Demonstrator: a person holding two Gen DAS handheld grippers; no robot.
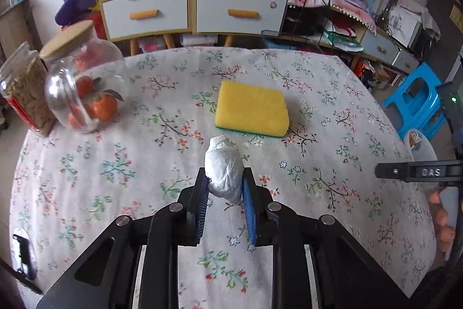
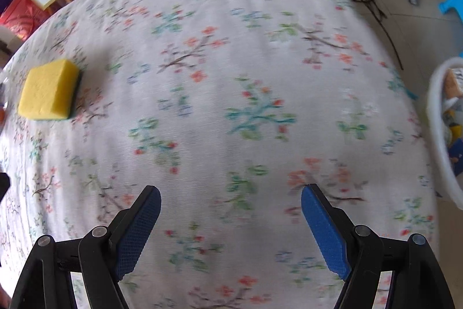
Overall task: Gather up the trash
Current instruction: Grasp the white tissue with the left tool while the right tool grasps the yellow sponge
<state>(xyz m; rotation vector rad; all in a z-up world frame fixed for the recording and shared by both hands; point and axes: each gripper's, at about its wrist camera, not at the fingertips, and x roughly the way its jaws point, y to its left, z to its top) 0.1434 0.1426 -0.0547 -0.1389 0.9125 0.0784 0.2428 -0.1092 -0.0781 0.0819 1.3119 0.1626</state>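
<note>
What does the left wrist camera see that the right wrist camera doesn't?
Only the left wrist view shows the left tongs shut on a crumpled white tissue, plus a glass jar of oranges. Only the right wrist view shows the open, empty right tongs and a white bin. Both show the yellow sponge and floral tablecloth.

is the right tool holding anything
No, the right tool is wide open, with only the floral tablecloth showing between its blue pads.

Soft even daylight, faint shadows, left wrist view sharp, right wrist view motion-blurred, fisheye bending at edges
</note>
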